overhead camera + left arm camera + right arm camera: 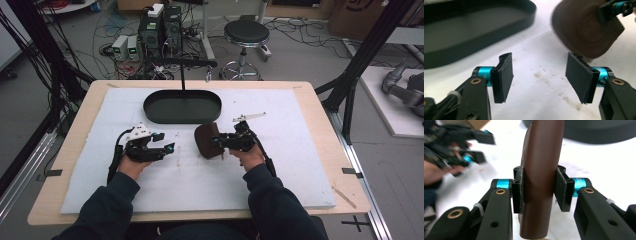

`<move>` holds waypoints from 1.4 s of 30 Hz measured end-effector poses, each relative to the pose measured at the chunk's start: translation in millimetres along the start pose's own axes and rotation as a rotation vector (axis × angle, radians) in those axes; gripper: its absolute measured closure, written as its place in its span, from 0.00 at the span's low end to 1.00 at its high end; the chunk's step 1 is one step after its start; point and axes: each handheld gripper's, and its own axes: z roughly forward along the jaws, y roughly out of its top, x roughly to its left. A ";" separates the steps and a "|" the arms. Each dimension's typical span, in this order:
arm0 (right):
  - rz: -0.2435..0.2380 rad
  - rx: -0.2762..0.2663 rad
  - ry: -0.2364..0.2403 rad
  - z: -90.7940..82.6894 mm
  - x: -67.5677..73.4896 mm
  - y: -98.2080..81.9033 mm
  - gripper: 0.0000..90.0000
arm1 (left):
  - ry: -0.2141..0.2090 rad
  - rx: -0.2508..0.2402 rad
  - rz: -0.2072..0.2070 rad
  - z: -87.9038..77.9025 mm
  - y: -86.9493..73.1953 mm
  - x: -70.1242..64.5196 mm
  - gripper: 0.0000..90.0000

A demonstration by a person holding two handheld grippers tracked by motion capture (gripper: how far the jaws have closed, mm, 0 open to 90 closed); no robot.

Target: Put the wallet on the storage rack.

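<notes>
Right claw [539, 191]: pads clamp both sides of the brown leather rolled pouch [541, 170], jaws partly closed around it, gripping. In the right gripper view the pouch stands upright between the pads, its lower end just above the white foam-covered surface [599, 167]. In the high view the right claw [220, 142] holds the pouch [206, 140] near the middle of the surface [200, 185], just in front of the black oval plastic tray [182, 106].

Left claw [539, 75]: jaws about half open, nothing between the pads, bare white surface [541, 100] under them. Not touching the pouch [584, 27], which sits ahead and to the right of it in the left gripper view. In the high view the left claw [169, 143] is to the left of the pouch, apart from it. The tray [474, 30] lies beyond it.
</notes>
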 end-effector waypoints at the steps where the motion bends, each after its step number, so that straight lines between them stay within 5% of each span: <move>1: -0.037 0.006 -0.031 -5.1 0.5 2.3 0.72 | 0.006 -0.009 -0.003 -2.0 0.0 2.1 0.42; 2: -0.109 0.043 -0.095 -14.6 2.6 8.0 0.72 | 0.018 -0.019 -0.008 -5.3 0.1 5.7 0.42; 7: -0.187 0.118 -0.182 -29.8 2.5 14.6 0.72 | 0.056 -0.039 -0.024 -15.5 -0.6 16.8 0.42; 11: -0.230 0.209 -0.182 -33.1 -4.2 13.7 0.72 | 0.067 -0.073 -0.028 -22.6 0.0 22.2 0.42; 17: -0.246 0.159 -0.161 -21.7 -5.6 9.7 0.66 | 0.072 -0.086 -0.035 -25.8 -0.6 24.9 0.41; 21: -0.263 0.185 -0.204 -14.6 -6.5 6.3 0.64 | 0.066 -0.076 -0.032 -24.3 -1.2 24.5 0.41; 33: -0.247 0.148 -0.150 -2.5 -5.2 5.1 0.71 | 0.067 -0.086 -0.030 -27.2 -2.0 24.8 0.37; 36: -0.219 0.162 -0.155 3.6 -7.4 4.9 0.63 | 0.064 -0.088 -0.035 -29.4 -2.7 25.9 0.35; 42: -0.235 0.182 -0.166 13.9 -6.1 3.0 0.72 | 0.072 -0.099 -0.041 -34.6 -4.0 29.8 0.34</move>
